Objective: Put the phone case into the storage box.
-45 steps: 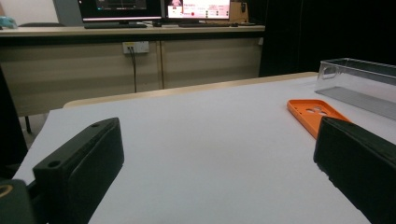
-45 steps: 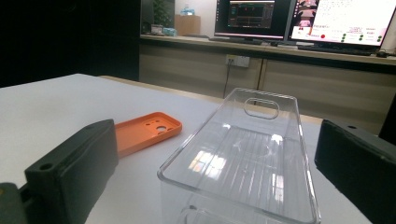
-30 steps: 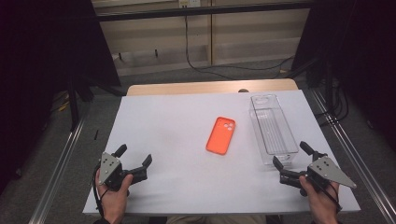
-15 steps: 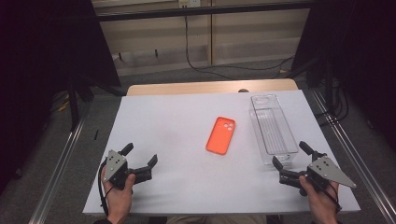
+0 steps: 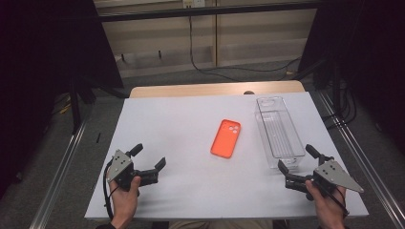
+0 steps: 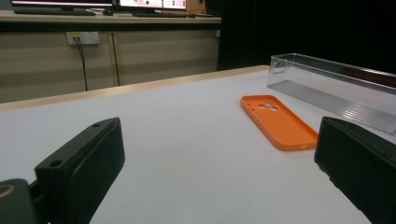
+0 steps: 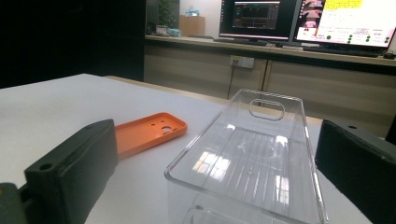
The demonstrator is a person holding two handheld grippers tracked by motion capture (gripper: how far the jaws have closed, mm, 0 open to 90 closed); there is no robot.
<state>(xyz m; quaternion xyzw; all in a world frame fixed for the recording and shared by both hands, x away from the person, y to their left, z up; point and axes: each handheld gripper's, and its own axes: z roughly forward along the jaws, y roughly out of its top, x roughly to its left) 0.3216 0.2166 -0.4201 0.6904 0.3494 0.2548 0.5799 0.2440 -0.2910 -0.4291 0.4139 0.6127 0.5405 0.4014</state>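
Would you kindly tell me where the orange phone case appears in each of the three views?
High view: orange phone case at table centre.
Left gripper view: right of centre.
Right gripper view: left of centre.
Shared landmark: the clear plastic tray beside it.

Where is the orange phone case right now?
In the high view the orange phone case lies flat near the table's middle, just left of the clear tray, apart from both grippers.

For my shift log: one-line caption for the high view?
Open left gripper and right gripper rest near an orange phone case and clear tray.
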